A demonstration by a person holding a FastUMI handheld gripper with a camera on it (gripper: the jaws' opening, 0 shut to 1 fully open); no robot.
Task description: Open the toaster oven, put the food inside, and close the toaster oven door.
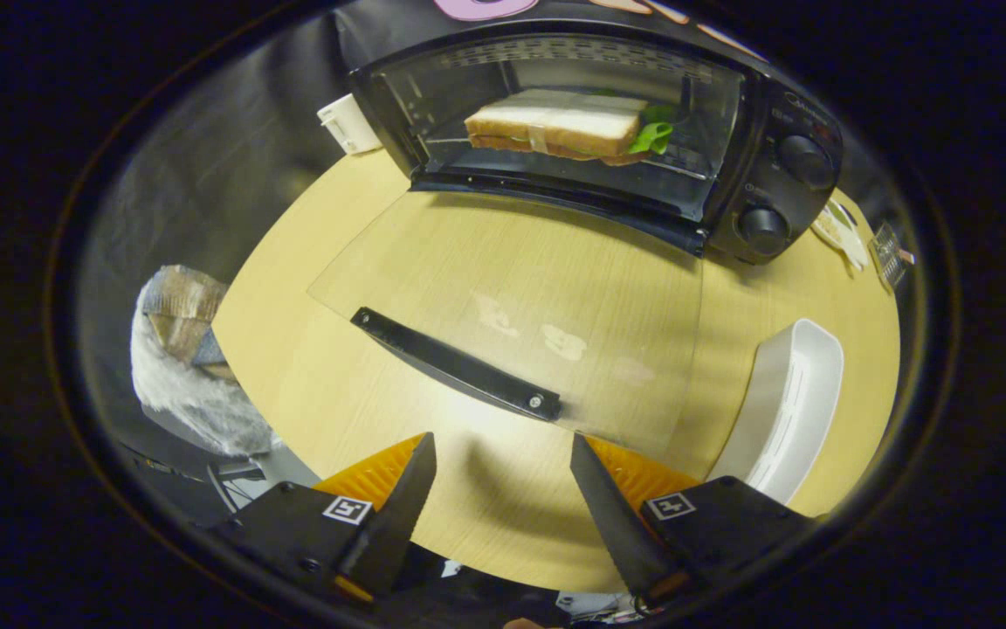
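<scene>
A black toaster oven (765,148) stands at the far side of the round wooden table (293,349). Its glass door (512,297) lies folded down flat over the table, with a black handle bar (455,365) along its near edge. Inside on the rack rests a sandwich (555,122) of white bread with green lettuce sticking out on the right. My gripper (503,450) hovers open just short of the door handle, nothing between its fingers.
A white rectangular tray (787,406) sits on the table to the right of the fingers. A small white box (347,122) stands left of the oven. A chair with a furry cover (184,367) is off the table's left side. Small items (844,231) lie right of the oven.
</scene>
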